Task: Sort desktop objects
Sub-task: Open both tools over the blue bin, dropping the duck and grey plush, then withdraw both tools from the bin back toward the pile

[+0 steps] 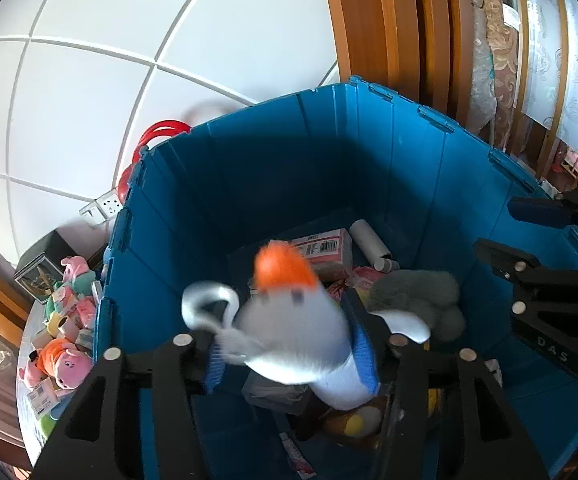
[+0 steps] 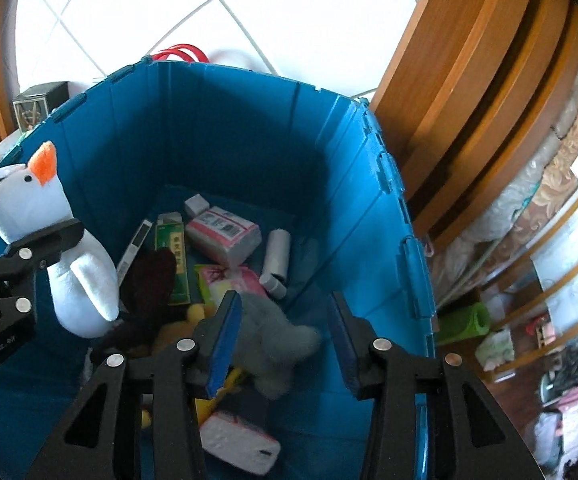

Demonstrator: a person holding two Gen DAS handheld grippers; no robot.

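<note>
You have one blue bin (image 2: 273, 128) under both grippers, and one white goose plush (image 1: 301, 332) with an orange beak hanging over its inside. Your left gripper (image 1: 293, 356) has the goose between its fingers; the toy is blurred in the left wrist view, so you cannot tell there whether the pads still press it. The right wrist view shows one black finger (image 2: 49, 244) across the goose's neck. Your right gripper (image 2: 285, 344) stands part open and holds nothing; one grey plush (image 2: 273, 340) lies in the bin below its fingers, blurred. On the bin floor the right wrist view gives you one pink-and-white packet (image 2: 225, 236), one green box (image 2: 177, 264), one white tube (image 2: 277, 260), one dark brown plush (image 2: 149, 280) and one white packet (image 2: 241, 444) nearest the camera. Only the left wrist view shows the counter (image 1: 29, 360) beside the bin, with a heap of pink plush toys (image 1: 65, 364) you cannot count, and a dark box (image 1: 45, 268).
</note>
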